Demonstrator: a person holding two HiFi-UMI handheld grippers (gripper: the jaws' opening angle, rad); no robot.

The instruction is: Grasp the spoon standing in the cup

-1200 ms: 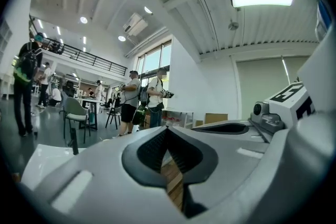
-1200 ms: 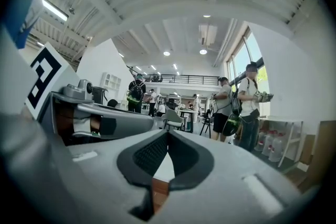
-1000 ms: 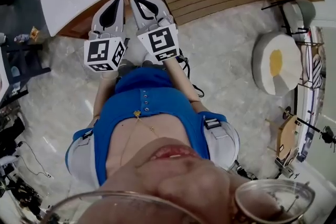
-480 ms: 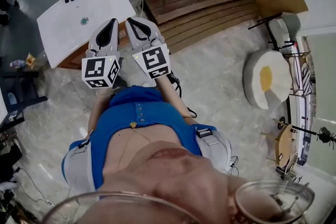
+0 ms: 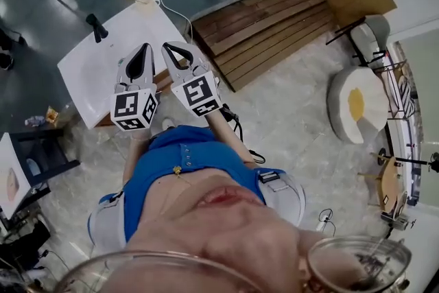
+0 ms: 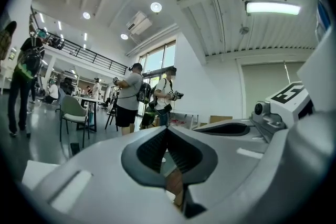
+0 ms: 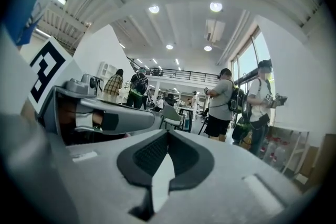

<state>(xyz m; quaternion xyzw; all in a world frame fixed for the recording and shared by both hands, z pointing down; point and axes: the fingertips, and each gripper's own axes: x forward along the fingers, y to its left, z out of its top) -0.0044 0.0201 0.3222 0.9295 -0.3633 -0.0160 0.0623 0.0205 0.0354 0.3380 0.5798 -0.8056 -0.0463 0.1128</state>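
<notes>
Change noted over the last second: the white worktop (image 5: 89, 79) has moved further into the head view, and the cup (image 5: 144, 1), absent a second ago and at the top edge half a second ago, now sits fully in frame. It stands at the far corner of the worktop. The spoon (image 5: 136, 1) shows only as a thin sliver leaning from the cup's rim, too small for me to read its angle. A black object (image 5: 97, 27) stands on the worktop to the cup's left.

Left tool (image 5: 145, 48) and right tool (image 5: 170, 48) are side by side over the near part of the worktop, well short of the cup. In the left gripper view, the left tool (image 6: 167, 129) has its tips touching, with nothing held. In the right gripper view, the right tool (image 7: 168, 132) is likewise closed and empty. Both gripper views show the hall, people and ceiling lights. Neither shows the cup, so I judge both tools aimed above it.

Assessment: the target is now located but the approach is not yet begun. One tool must tip down, open, and advance to the far corner. Risk: the cup sits close to the edge and could be nudged off.
</notes>
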